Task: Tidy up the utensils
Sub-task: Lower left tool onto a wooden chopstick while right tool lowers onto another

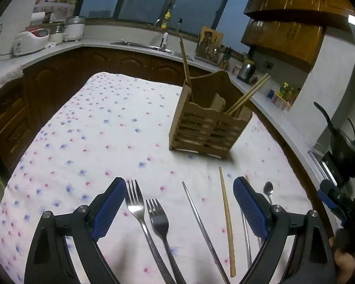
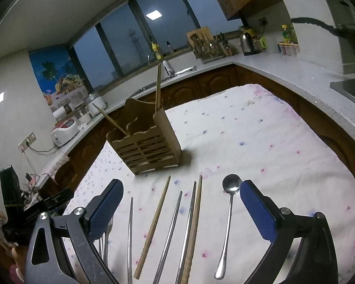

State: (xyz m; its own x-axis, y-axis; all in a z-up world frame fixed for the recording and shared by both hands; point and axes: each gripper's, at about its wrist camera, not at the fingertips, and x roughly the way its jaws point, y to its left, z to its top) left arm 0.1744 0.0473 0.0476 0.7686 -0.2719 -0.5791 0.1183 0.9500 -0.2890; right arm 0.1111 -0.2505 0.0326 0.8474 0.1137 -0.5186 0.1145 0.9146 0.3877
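while both of my grippers hang over the near end of the flowered cloth point(image 1: 87, 127), every loose utensil lies with its long axis running away from me toward the wooden caddy point(image 1: 208, 127), so each shaft runs along the fingers and not across the gap between them.

starting at the left, my left gripper point(image 1: 179, 209) has its jaws spread wide and holds nothing. between them lie two forks point(image 1: 151, 215) side by side, tines forward, then a steel chopstick point(image 1: 201, 227) and a wooden chopstick point(image 1: 227, 227). i judge the forks are this hand's nearest work.

further right, my right gripper point(image 2: 181, 209) is equally wide and empty. a fan of chopsticks point(image 2: 177, 227), wood and steel mixed, lies between its jaws. the spoon point(image 2: 228, 220) lies just inside the right finger, bowl forward.

the caddy stands upright ahead of both grippers, well apart from them. it already holds one wooden chopstick upright and another pair leaning out.

bare cloth lies between the utensils and the caddy, with plenty more at either side. the shafts are close together, so closing on one may catch its neighbour. i would turn the wrist to cross a shaft before pinching.
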